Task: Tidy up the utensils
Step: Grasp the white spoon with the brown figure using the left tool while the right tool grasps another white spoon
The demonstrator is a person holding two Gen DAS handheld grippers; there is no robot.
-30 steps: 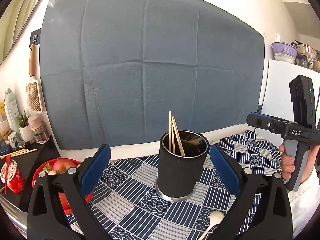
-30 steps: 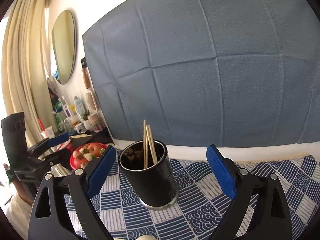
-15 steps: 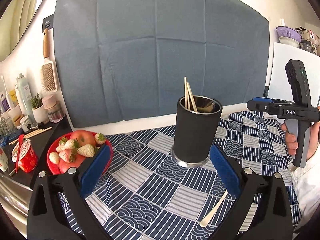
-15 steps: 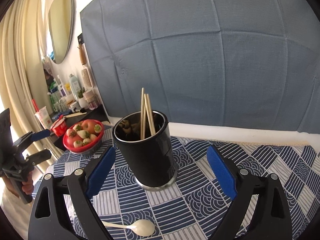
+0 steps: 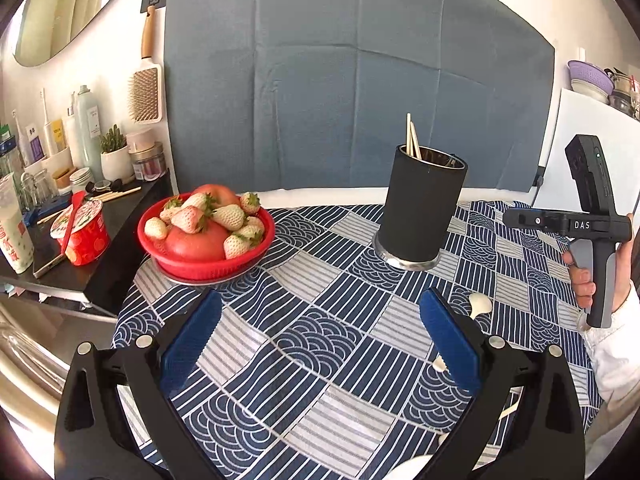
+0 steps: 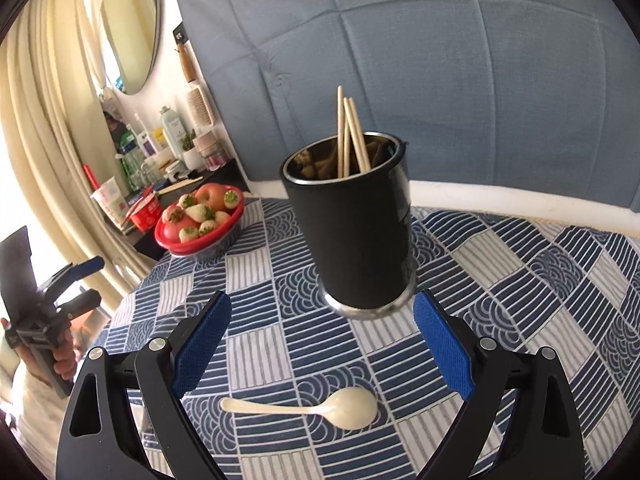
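A black utensil holder (image 5: 422,212) stands upright on the blue patterned tablecloth (image 5: 320,304), with wooden chopsticks (image 5: 412,140) sticking out. It also shows in the right wrist view (image 6: 356,224) with the chopsticks (image 6: 350,136). A cream spoon (image 6: 320,404) lies flat on the cloth just in front of my right gripper (image 6: 322,344), which is open and empty. In the left wrist view the spoon (image 5: 478,304) is partly hidden behind a finger. My left gripper (image 5: 320,340) is open and empty, well back from the holder.
A red basket of strawberries and apples (image 5: 206,236) sits at the table's left. A black side shelf (image 5: 100,240) holds bottles, jars and a red cup. The right gripper's handle (image 5: 588,232) is at the right; the table edge is near the left.
Both grippers have pulled back and risen away from the holder. The spoon and the fruit basket have come further into view. Both stay open.
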